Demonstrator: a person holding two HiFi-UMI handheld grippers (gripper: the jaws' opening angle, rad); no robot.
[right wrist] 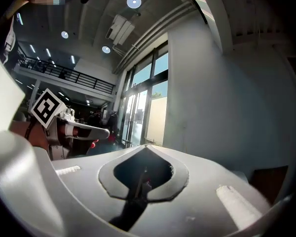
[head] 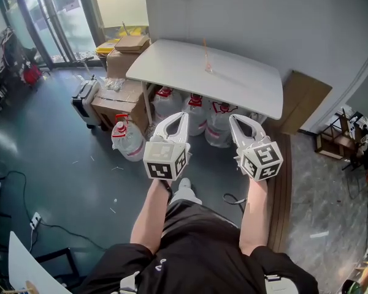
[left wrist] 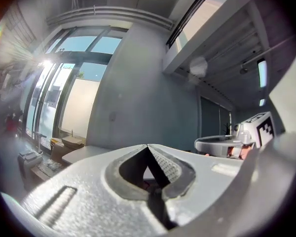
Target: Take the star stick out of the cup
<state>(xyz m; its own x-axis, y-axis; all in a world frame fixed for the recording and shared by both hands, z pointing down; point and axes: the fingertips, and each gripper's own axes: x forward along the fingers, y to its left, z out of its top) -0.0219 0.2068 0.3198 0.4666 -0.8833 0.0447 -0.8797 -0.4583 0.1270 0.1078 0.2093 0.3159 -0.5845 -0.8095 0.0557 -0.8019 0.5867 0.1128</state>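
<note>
The star stick (head: 205,49) stands in what looks like a small clear cup (head: 208,70), far off on the white table (head: 251,86). You hold both forearms out side by side, near your body. Your left gripper (head: 183,116) and right gripper (head: 233,119) point toward the table, jaws pressed together on nothing.

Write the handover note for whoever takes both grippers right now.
Grippers: the left gripper and the right gripper are both shut and empty, held side by side short of the white table.
Things: the star stick stands in the cup, toward the table's far edge.
Done: nothing yet.
Left: step closer, open one gripper, close its fingers on the stick, lift it out of the cup.
</note>
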